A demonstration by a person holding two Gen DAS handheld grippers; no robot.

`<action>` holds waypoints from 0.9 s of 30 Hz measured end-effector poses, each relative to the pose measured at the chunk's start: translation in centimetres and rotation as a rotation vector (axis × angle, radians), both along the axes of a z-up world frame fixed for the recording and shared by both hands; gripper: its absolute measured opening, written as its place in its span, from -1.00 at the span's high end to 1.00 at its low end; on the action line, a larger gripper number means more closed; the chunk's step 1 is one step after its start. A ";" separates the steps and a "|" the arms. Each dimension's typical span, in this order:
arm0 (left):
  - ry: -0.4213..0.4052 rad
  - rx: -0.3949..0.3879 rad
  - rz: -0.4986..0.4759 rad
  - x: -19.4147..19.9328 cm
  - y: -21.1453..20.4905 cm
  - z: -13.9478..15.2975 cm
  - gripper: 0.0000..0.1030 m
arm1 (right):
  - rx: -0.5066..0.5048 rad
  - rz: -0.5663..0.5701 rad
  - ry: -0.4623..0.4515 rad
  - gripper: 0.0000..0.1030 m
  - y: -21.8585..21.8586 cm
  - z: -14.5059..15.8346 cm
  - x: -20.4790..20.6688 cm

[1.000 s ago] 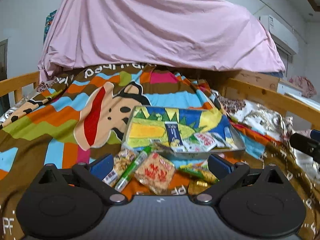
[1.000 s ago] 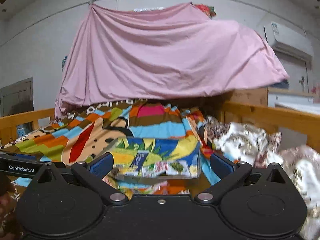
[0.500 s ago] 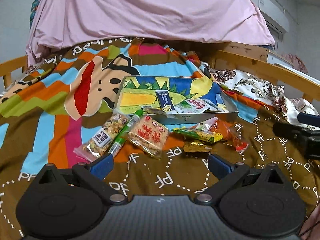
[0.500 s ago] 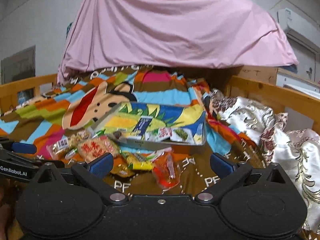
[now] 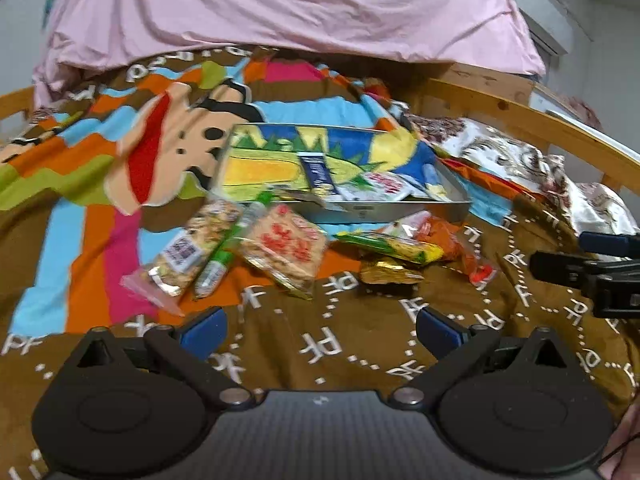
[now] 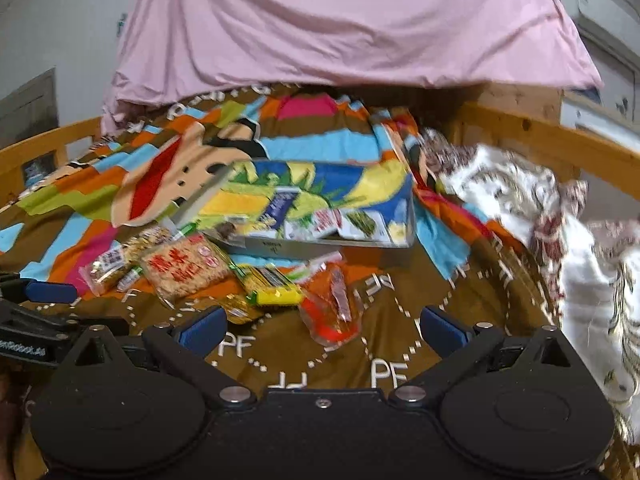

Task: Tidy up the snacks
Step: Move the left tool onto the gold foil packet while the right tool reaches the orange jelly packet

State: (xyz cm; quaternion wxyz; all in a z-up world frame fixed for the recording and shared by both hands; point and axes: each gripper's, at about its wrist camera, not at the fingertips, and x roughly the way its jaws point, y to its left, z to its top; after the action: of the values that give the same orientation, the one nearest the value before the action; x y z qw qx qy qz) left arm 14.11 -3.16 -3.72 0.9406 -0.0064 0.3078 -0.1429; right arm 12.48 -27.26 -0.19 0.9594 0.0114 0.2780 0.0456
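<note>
Vs the frames 1 s and 0.5 s back, both cams have tilted down and pulled back: more of the bedspread (image 5: 328,344) shows below the snack pile, pink sheet (image 6: 352,24) takes less of the frame. Snacks themselves haven't moved; we read this as lining up for a first pick, nothing sorted yet.

Left gripper (image 5: 320,330) jaws wide, empty, hovering short of the pile. Right gripper (image 6: 320,330) same, wide and empty.

Loose snacks lie just in front of the tin tray (image 5: 360,212): nut pack (image 5: 188,248), green stick (image 5: 230,246), rice cracker pack (image 5: 286,246), yellow-green pack (image 5: 394,246), gold wrapper (image 5: 386,274). A few packets are in the tray already.

Right cam shows the orange-red pack (image 6: 334,304) full and closest to its jaws; left cam gets only part of it. Left cam shows nut pack + green stick clearer; right cam has them partly hidden behind the cracker. Each cam catches the other gripper at its edge.
</note>
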 end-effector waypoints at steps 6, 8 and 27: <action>-0.001 0.019 -0.114 1.7 -2.0 -0.2 -0.99 | 0.039 -0.015 0.094 -0.99 -1.2 -1.0 2.8; 0.003 0.026 -0.148 2.4 -2.9 -0.4 -0.99 | 0.025 0.002 0.110 -0.99 -1.5 -1.3 3.7; 0.127 0.074 -0.346 9.0 -6.1 -3.0 -0.99 | -0.207 0.295 0.100 -0.98 -1.3 -5.3 11.5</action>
State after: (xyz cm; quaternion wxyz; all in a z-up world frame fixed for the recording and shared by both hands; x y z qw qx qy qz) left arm 23.12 -9.21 -6.72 0.8803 0.0724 0.3681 -0.2904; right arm 23.95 -28.54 -5.51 0.9233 -0.1260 0.3272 0.1565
